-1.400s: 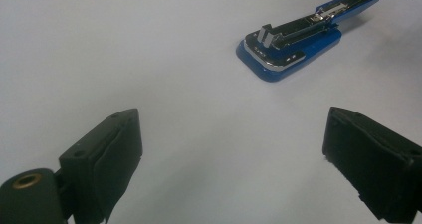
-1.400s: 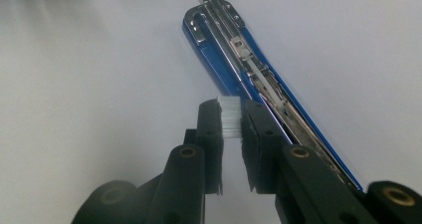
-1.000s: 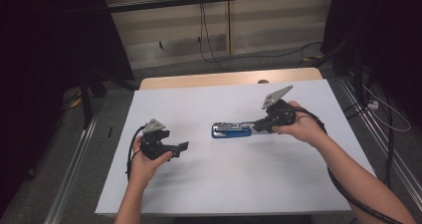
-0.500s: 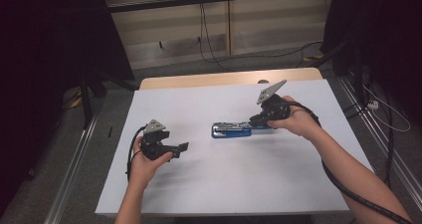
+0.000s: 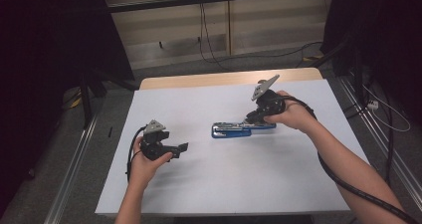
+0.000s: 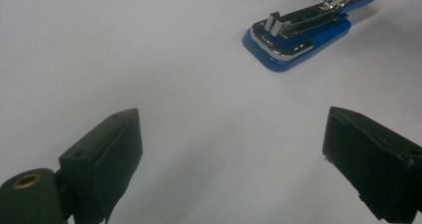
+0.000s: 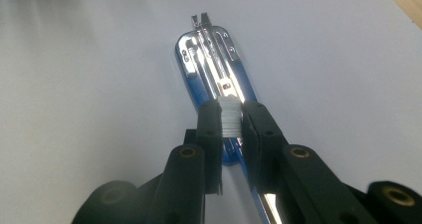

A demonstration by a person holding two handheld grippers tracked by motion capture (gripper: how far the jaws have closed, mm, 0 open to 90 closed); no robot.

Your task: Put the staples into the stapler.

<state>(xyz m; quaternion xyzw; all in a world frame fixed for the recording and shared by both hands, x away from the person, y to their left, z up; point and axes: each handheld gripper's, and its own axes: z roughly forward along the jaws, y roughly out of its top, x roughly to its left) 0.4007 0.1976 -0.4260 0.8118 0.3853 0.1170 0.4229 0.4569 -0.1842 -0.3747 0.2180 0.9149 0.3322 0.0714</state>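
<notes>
While the right gripper (image 7: 230, 122) pinches a strip of staples (image 7: 229, 115) over one blue stapler (image 5: 236, 129) mid-table, hiding its rear, the left gripper (image 6: 231, 149), jaws wide, hovers nearby over the white table (image 5: 199, 104).

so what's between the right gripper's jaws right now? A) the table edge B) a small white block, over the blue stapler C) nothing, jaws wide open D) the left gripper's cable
B: in the right gripper view the right gripper has its jaws closed on a small white block, above the open blue stapler.
</notes>
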